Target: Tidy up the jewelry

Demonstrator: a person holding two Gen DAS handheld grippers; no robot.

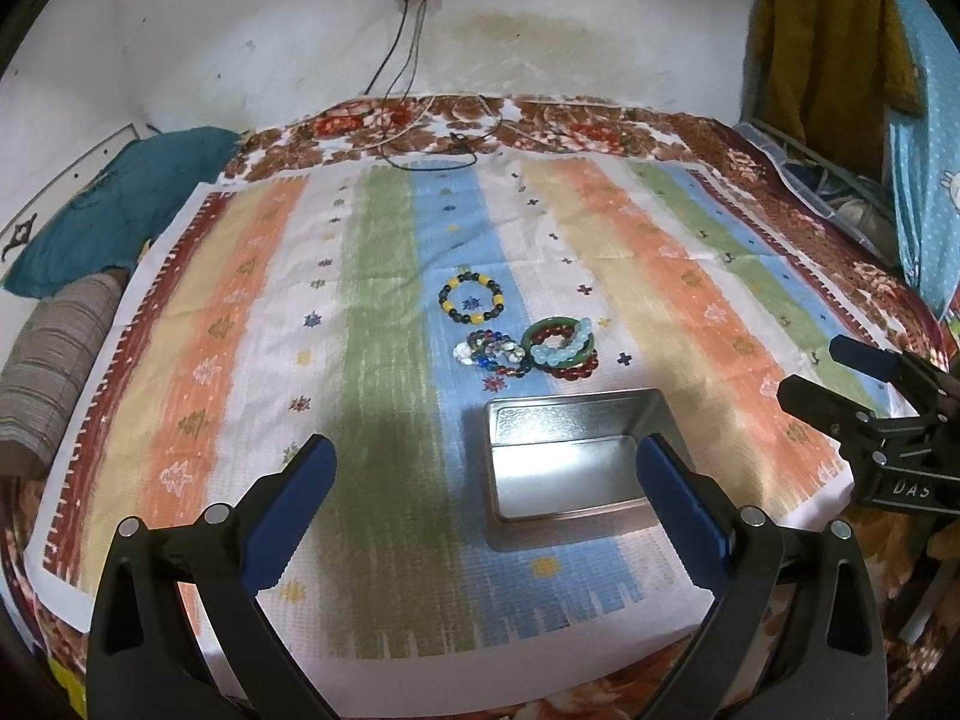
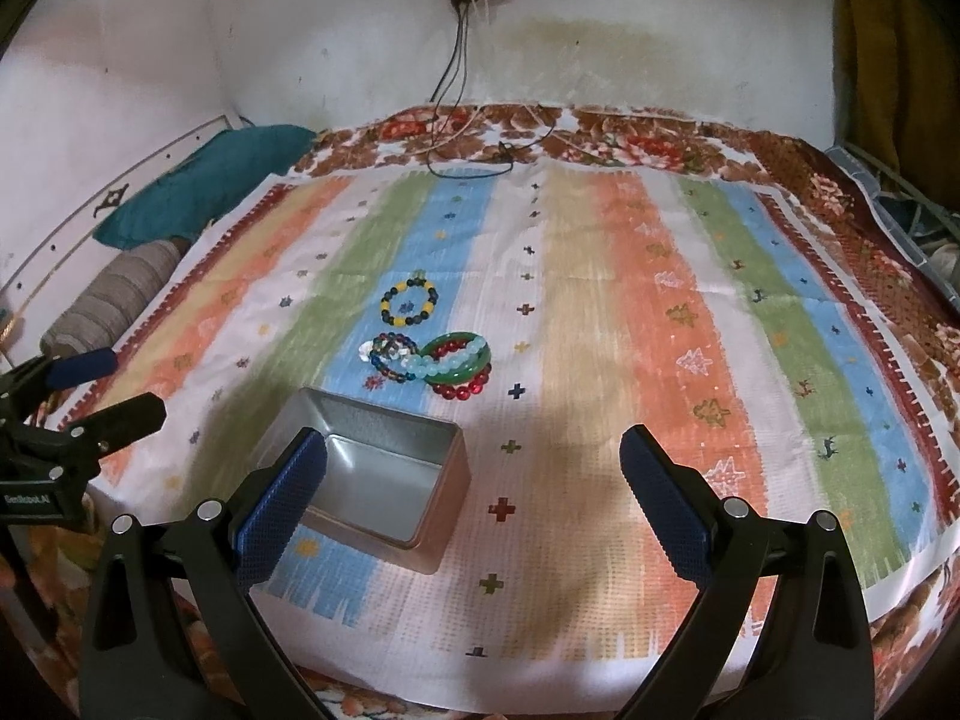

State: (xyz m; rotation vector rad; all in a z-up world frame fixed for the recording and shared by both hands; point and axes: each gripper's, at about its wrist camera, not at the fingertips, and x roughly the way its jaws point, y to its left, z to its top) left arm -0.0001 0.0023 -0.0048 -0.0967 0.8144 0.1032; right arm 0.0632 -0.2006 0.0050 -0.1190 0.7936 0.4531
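An open, empty metal tin (image 1: pixel 564 456) (image 2: pixel 384 480) sits on the striped cloth near the front. Beyond it lies a black-and-yellow bead bracelet (image 1: pixel 471 300) (image 2: pixel 409 301). Between them is a heap of bracelets: a multicoloured bead one (image 1: pixel 489 353) (image 2: pixel 387 355) and a green bangle with red and pale blue beads (image 1: pixel 561 345) (image 2: pixel 459 363). My left gripper (image 1: pixel 486 480) is open and empty, hovering over the tin's near side. My right gripper (image 2: pixel 474 480) is open and empty, just right of the tin. Each gripper shows in the other's view, the right (image 1: pixel 840 372) and the left (image 2: pixel 102 390).
The striped cloth (image 1: pixel 240 360) covers a floral bedspread (image 1: pixel 420 132). A teal pillow (image 1: pixel 120 204) and a grey striped bolster (image 1: pixel 54 360) lie at the left. Charger cables (image 1: pixel 432 144) trail from a wall socket at the back. Clothes (image 1: pixel 834 30) hang at the right.
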